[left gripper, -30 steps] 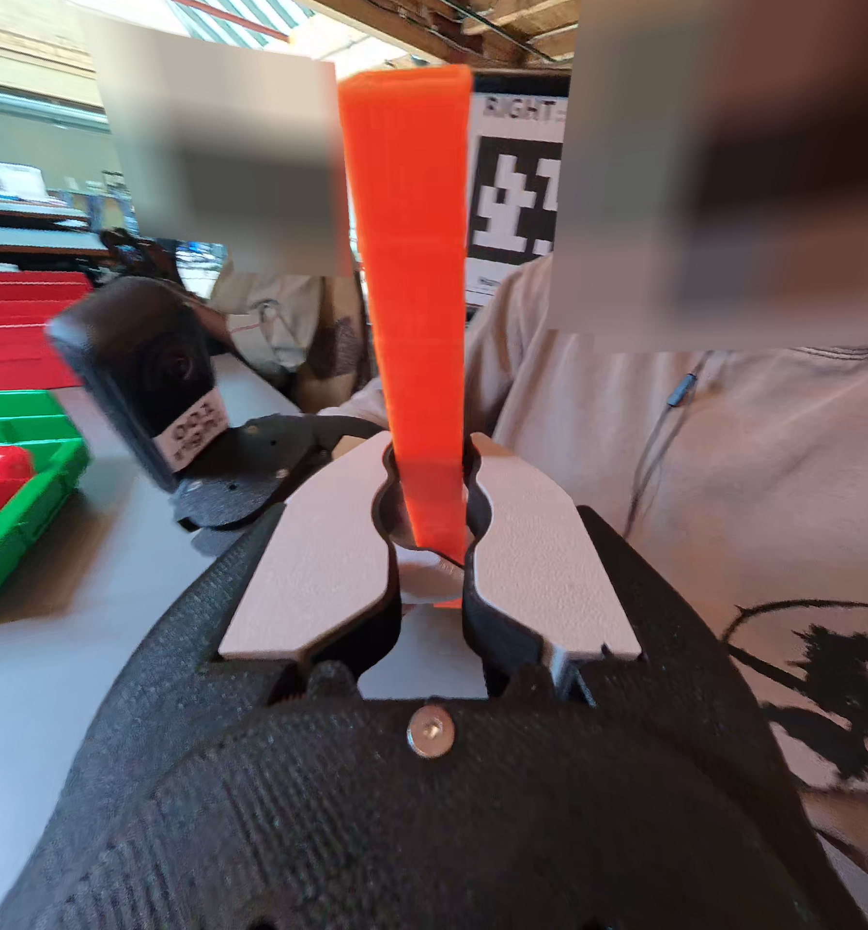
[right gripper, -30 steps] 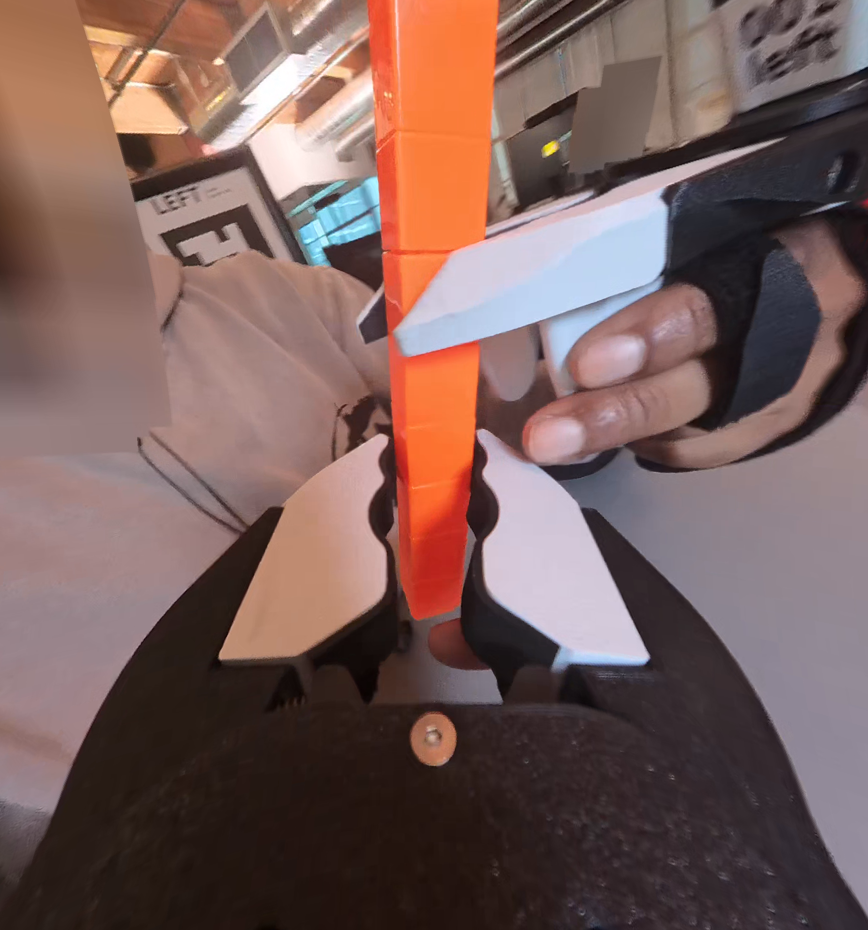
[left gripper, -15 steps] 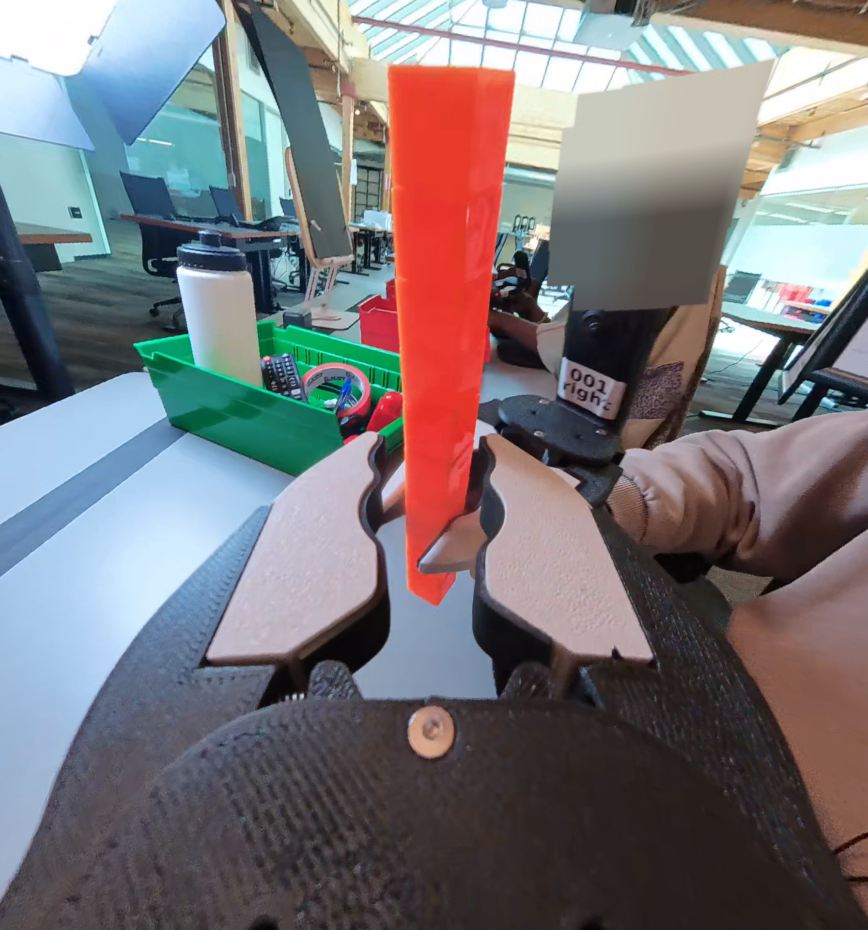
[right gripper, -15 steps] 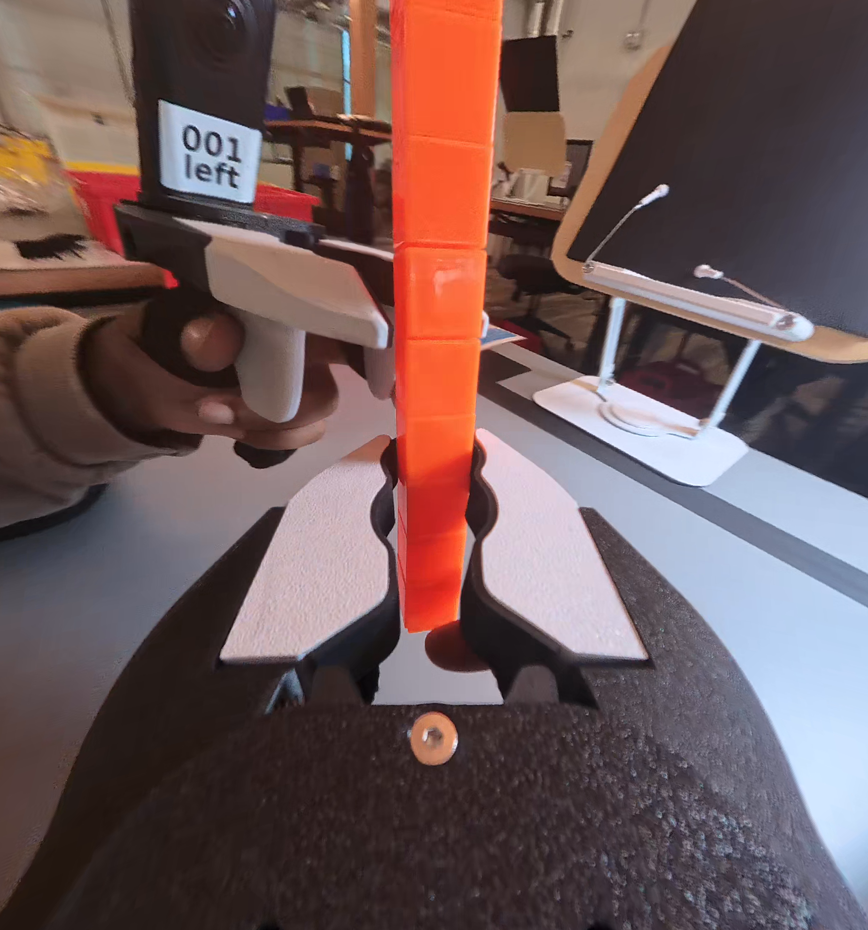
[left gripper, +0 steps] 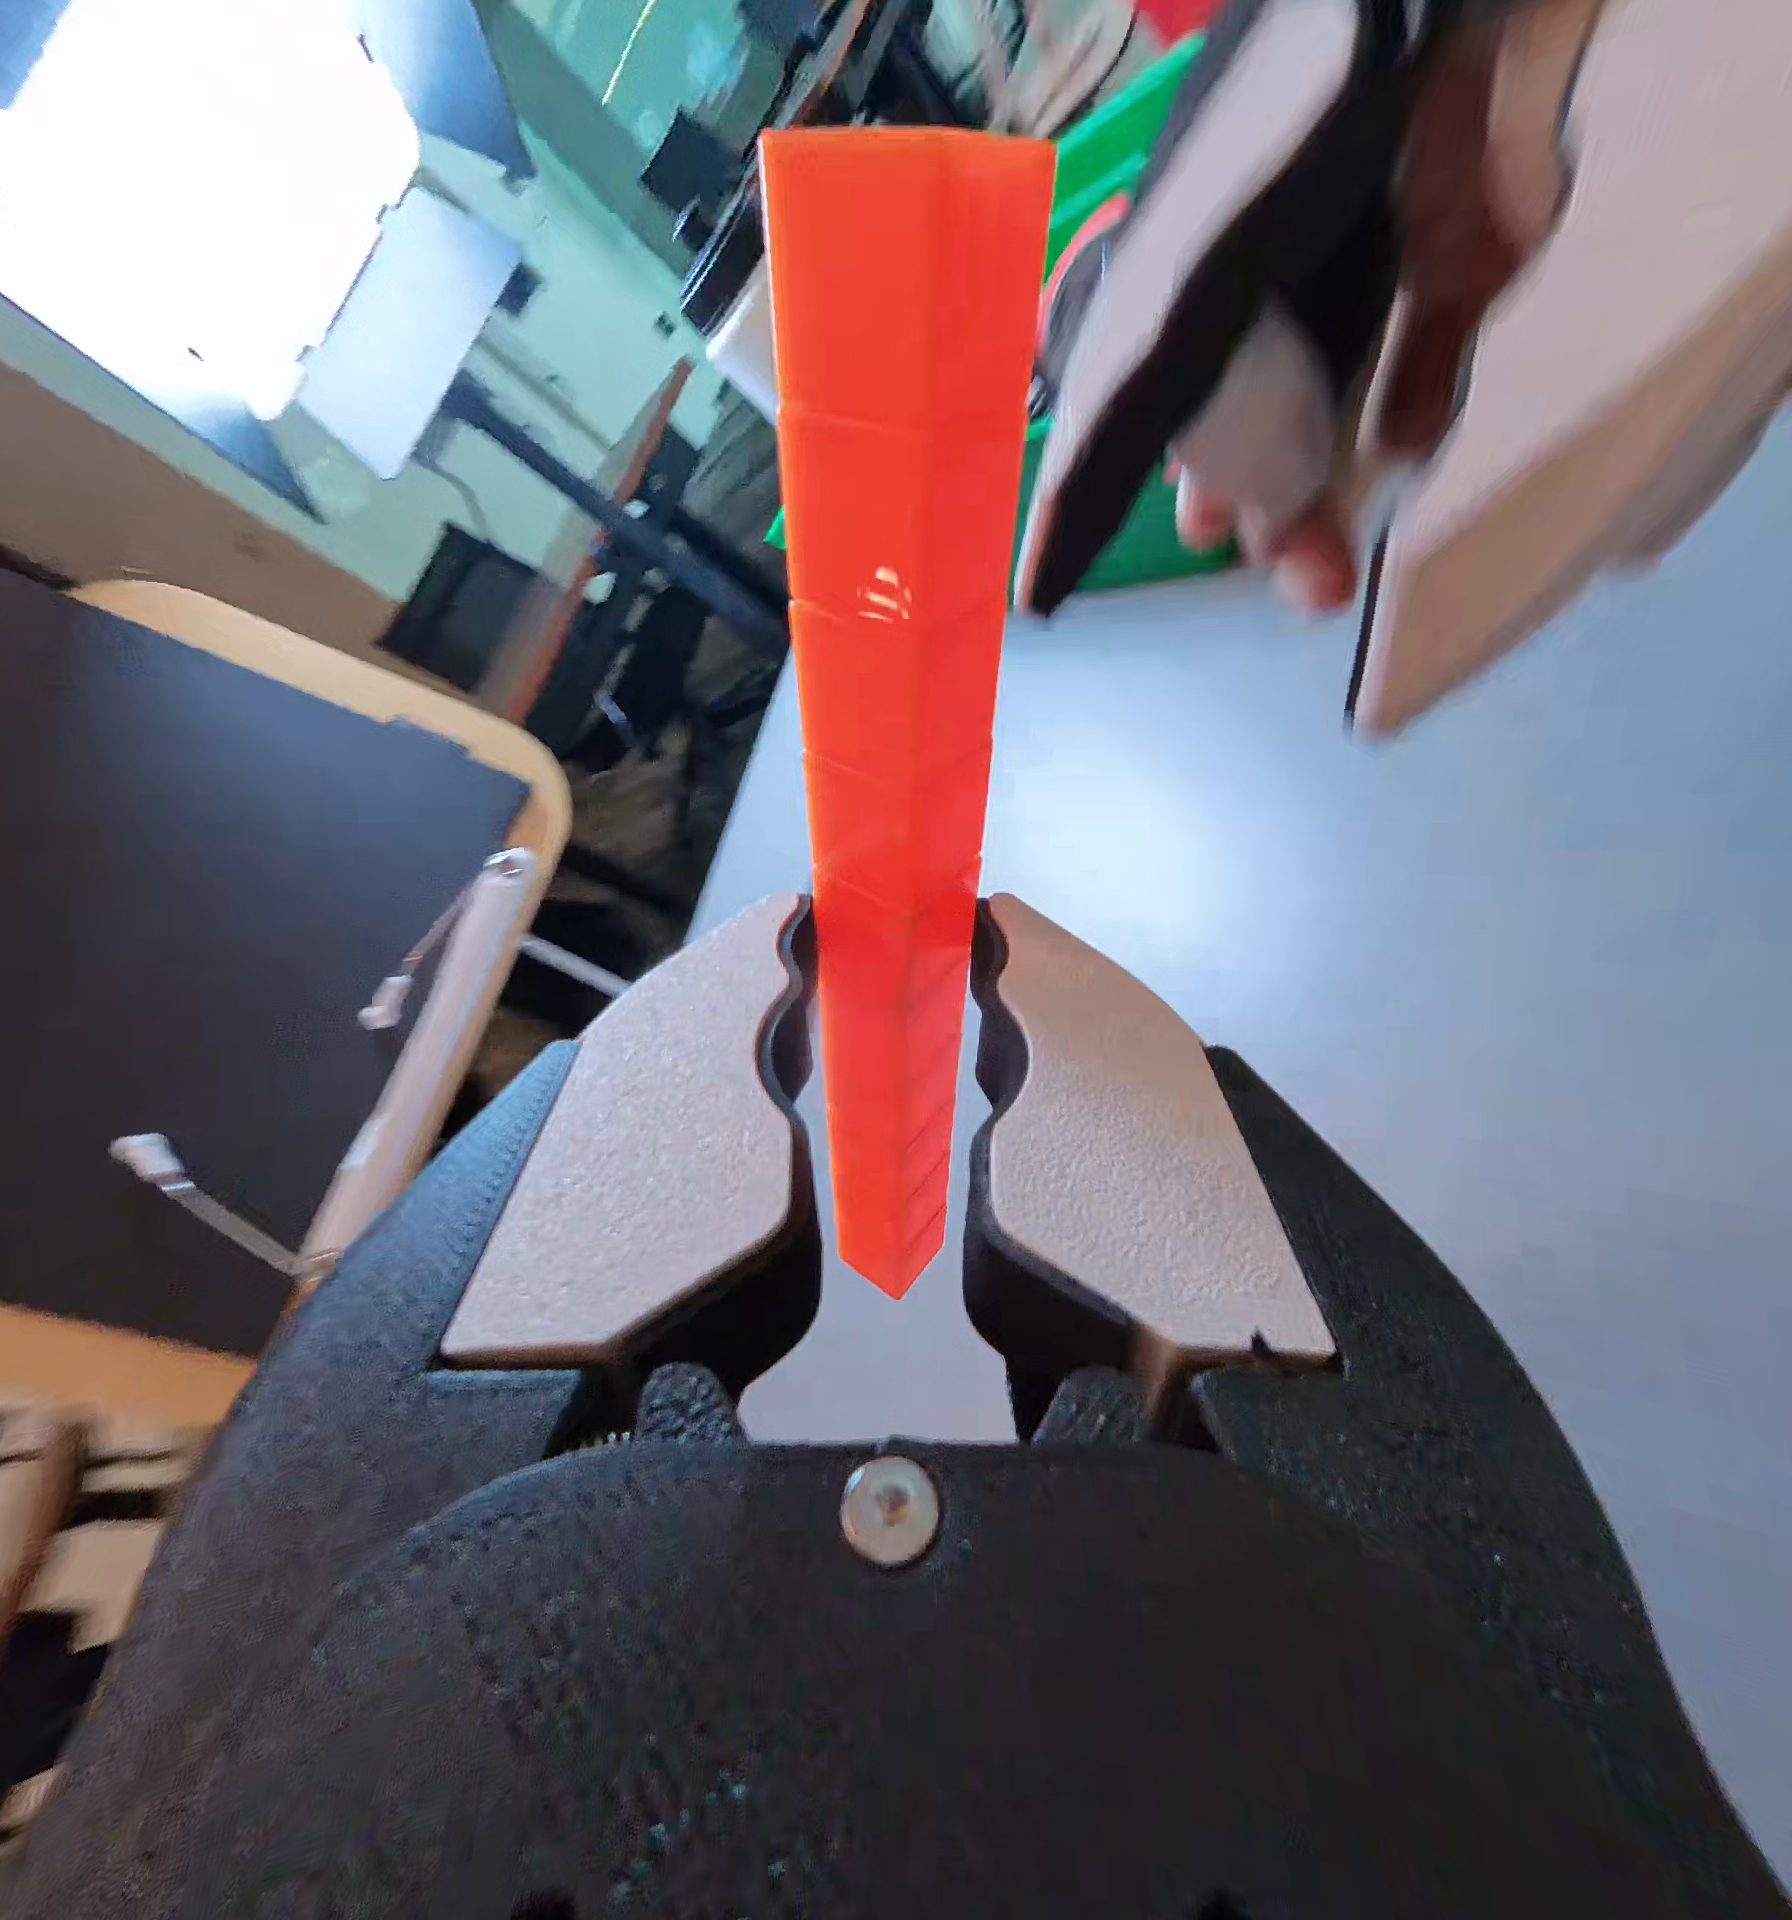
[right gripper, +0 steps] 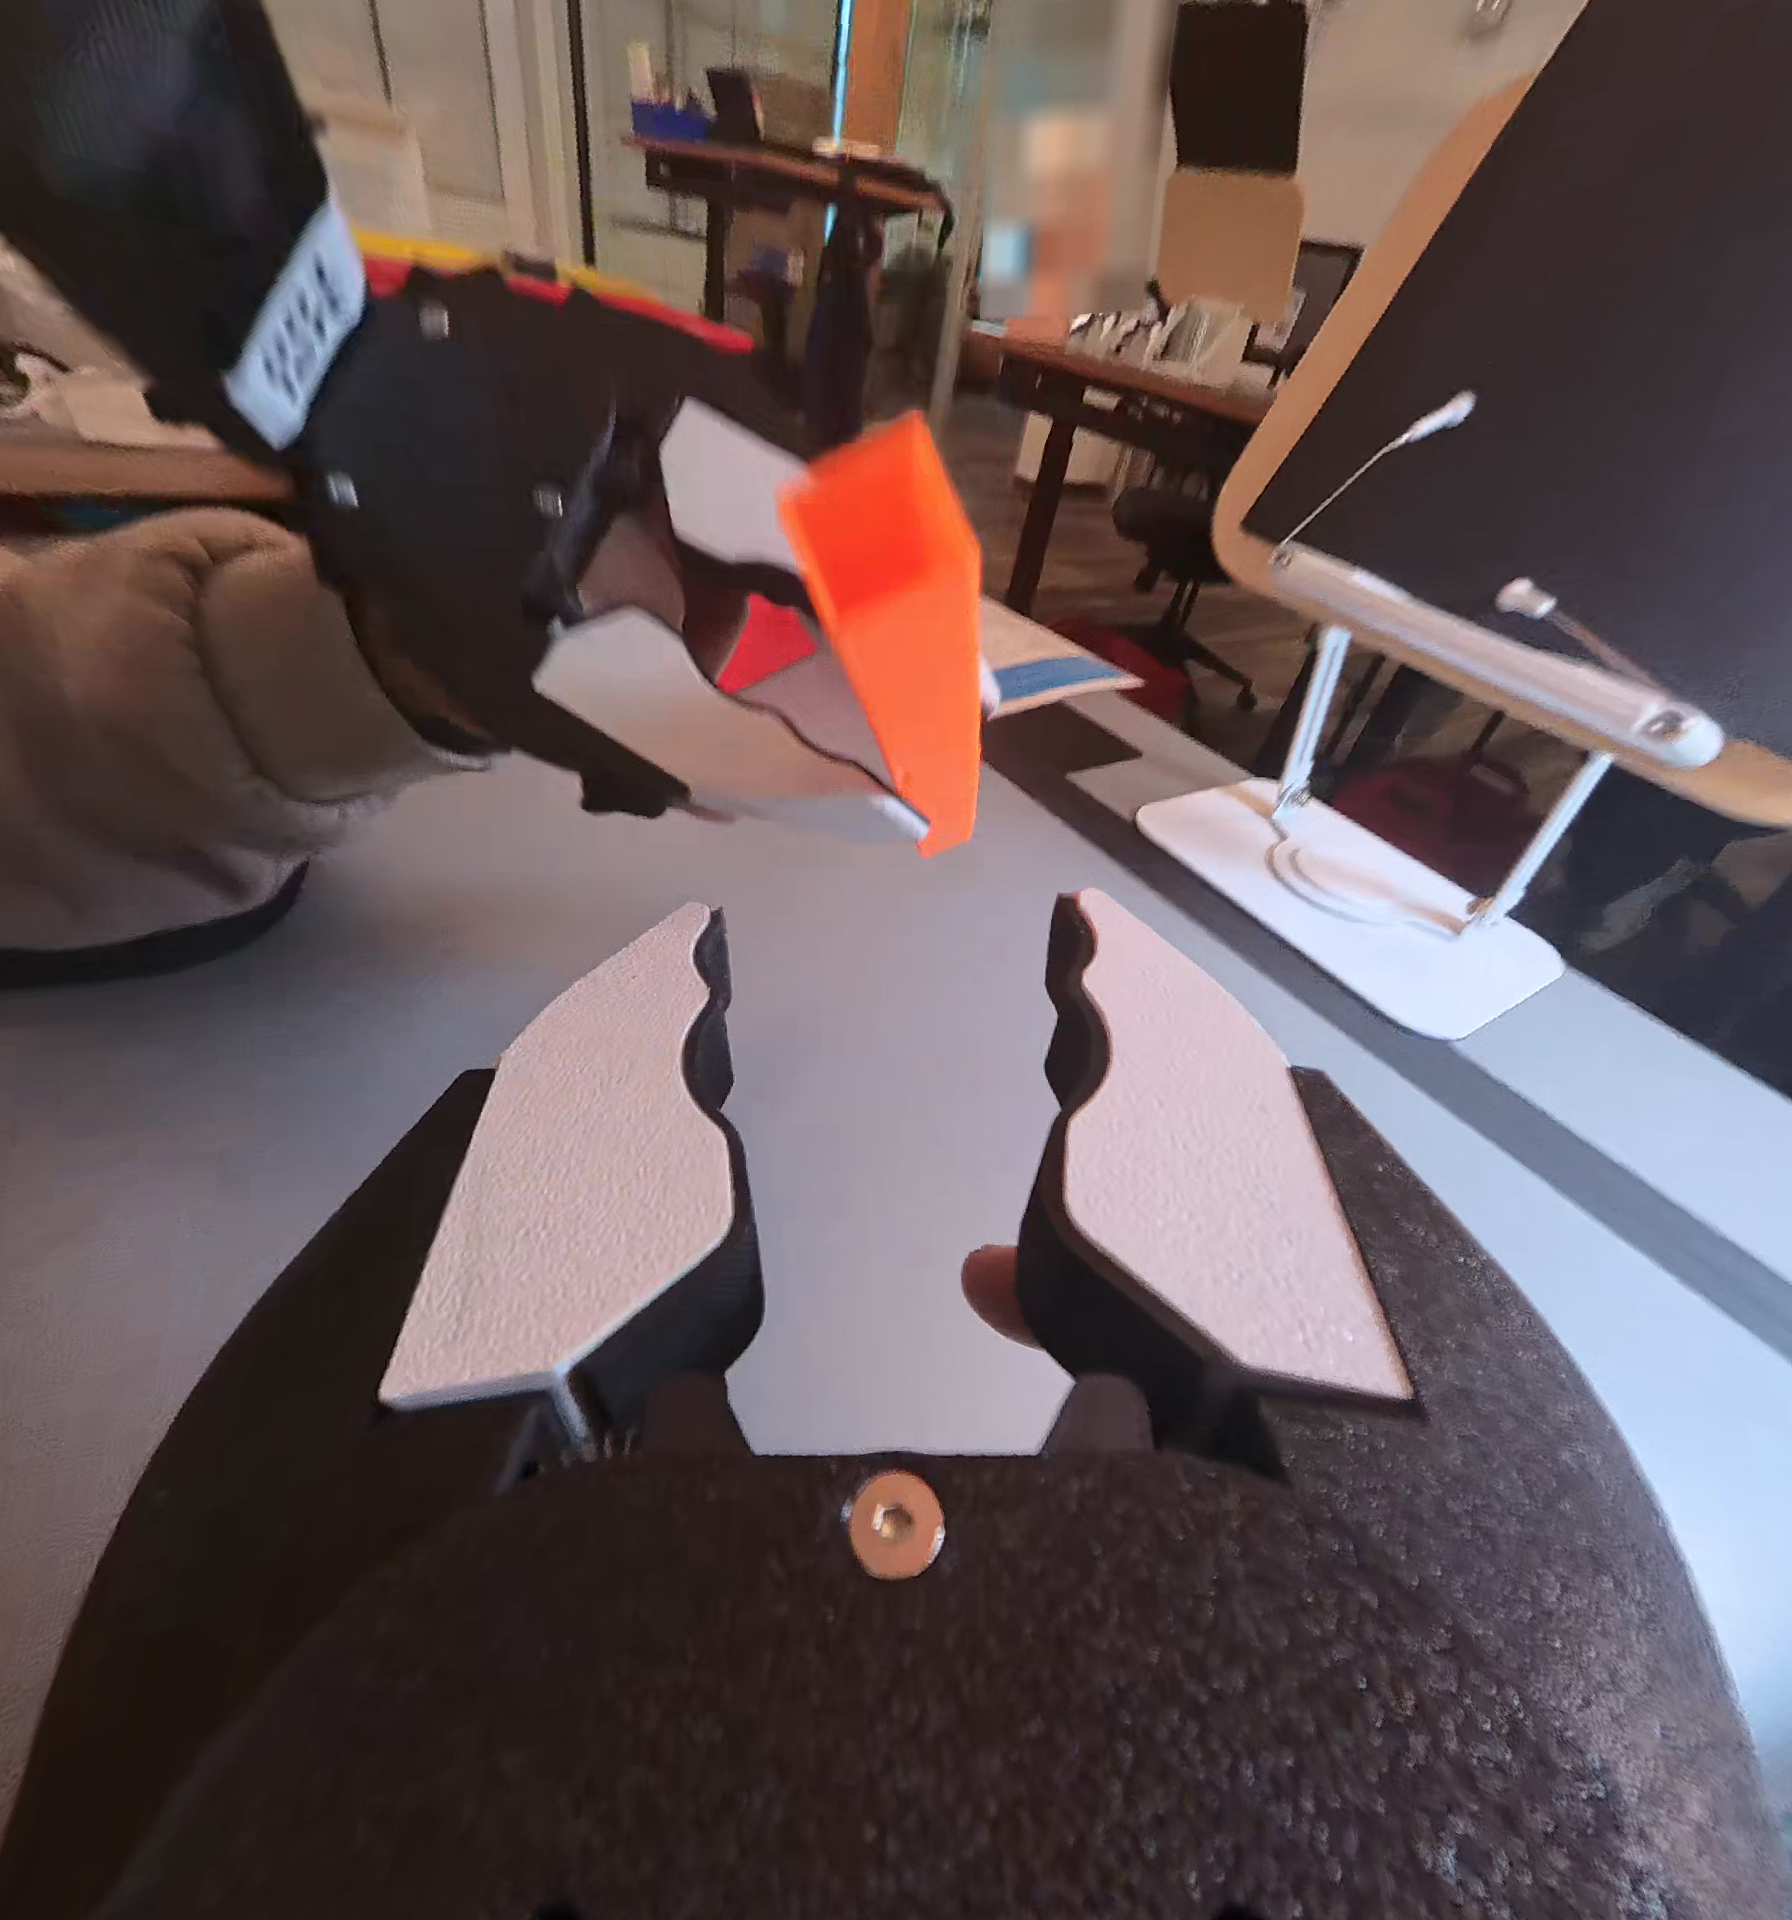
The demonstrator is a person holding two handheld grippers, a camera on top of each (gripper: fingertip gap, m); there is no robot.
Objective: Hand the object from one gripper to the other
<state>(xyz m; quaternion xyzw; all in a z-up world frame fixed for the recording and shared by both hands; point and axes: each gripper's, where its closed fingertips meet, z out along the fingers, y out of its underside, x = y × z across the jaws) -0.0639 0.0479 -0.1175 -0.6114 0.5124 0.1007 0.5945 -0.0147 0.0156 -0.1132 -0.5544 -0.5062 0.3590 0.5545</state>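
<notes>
Bar (left gripper: pixel 897 727) now in left claw (left gripper: pixel 892 925) only.

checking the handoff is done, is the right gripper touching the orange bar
Apart. The right wrist view shows the right gripper open with bare table between its fingers and the orange bar, which the left gripper holds.

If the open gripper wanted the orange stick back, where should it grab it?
Probably the free far half of the stick, well above the left gripper, whose jaws clamp its lower end. The right gripper is open; I'd bring it in from the side, jaws across two flat faces, since the stick is long, straight and square-edged.
</notes>
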